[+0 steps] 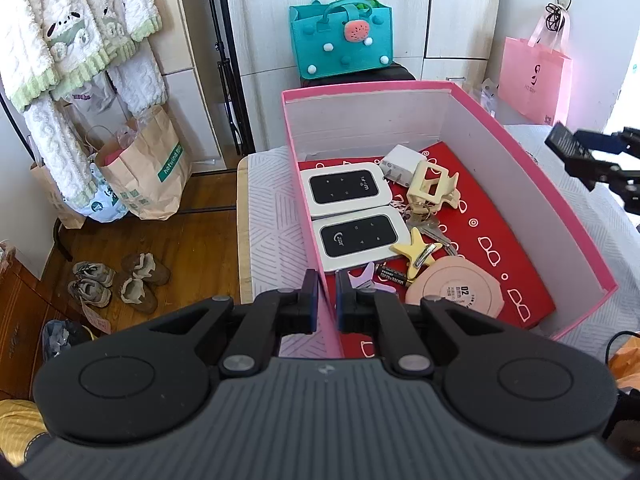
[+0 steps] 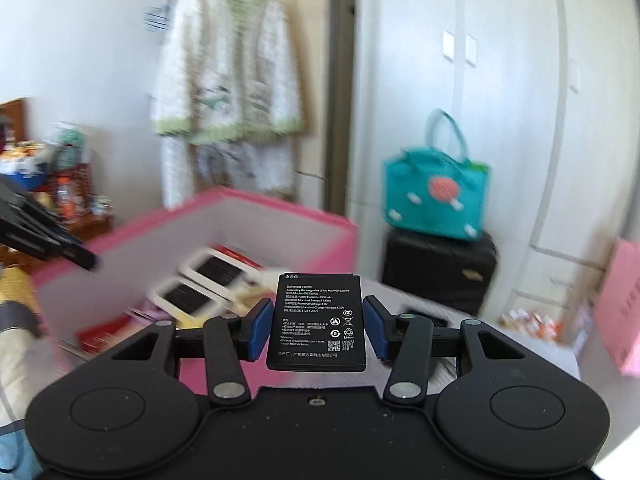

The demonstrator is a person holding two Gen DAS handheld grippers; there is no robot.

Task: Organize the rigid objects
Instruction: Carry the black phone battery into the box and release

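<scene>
A pink box [image 1: 532, 184] with a red patterned floor stands on the cloth-covered table. Inside lie two white pocket routers [image 1: 344, 188] [image 1: 358, 240], a white charger [image 1: 402, 162], a cream hair claw [image 1: 434, 186], keys [image 1: 426, 226], a yellow star clip [image 1: 416, 248], a small AA battery [image 1: 392, 274] and a round pink case [image 1: 456, 290]. My left gripper [image 1: 328, 300] is shut on the box's near wall. My right gripper [image 2: 318, 320] is raised beside the box [image 2: 240, 216], shut on a flat black phone battery [image 2: 316, 320], and shows at the right edge [image 1: 592, 156] of the left wrist view.
A teal felt bag [image 1: 340, 40] sits on a black suitcase [image 2: 438, 272] behind the table. A pink paper bag [image 1: 534, 78] hangs at the right. Paper bags [image 1: 148, 172] and shoes [image 1: 116, 282] are on the wooden floor at the left, under hanging knitwear [image 1: 80, 28].
</scene>
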